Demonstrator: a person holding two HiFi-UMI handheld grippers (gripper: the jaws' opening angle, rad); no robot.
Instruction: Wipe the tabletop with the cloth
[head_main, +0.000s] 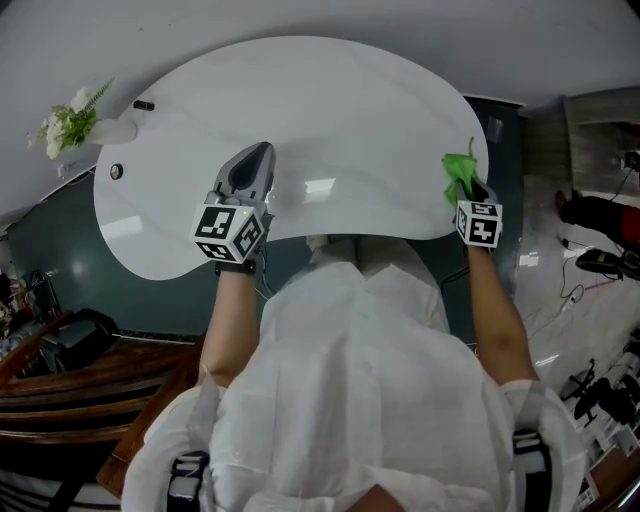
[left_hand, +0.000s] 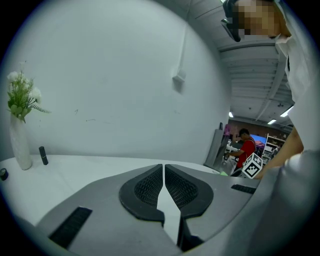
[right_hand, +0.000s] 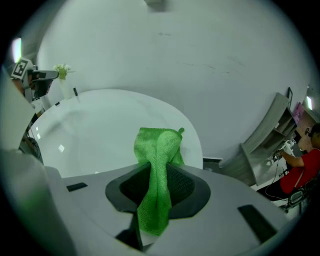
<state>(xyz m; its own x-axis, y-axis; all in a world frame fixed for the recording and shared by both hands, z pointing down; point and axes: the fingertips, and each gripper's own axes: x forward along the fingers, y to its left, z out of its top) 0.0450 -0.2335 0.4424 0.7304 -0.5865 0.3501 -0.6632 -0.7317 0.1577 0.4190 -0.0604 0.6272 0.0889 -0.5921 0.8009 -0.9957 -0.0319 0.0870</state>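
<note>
White glossy kidney-shaped counter (head_main: 330, 110). The left gripper (head_main: 262, 152) hangs over its near middle, jaws drawn together on nothing. The right gripper (right_hand: 157, 187), at the right edge, is clamped on a bunched green microfibre cloth (right_hand: 159, 150). Likely fault: so narrow a wad may drag free of the jaws or wipe only a stripe. Obstacles: a white vase of white flowers (head_main: 80, 122) and a small dark stick (head_main: 144, 105) at the far left, which a sweep could topple.
</note>
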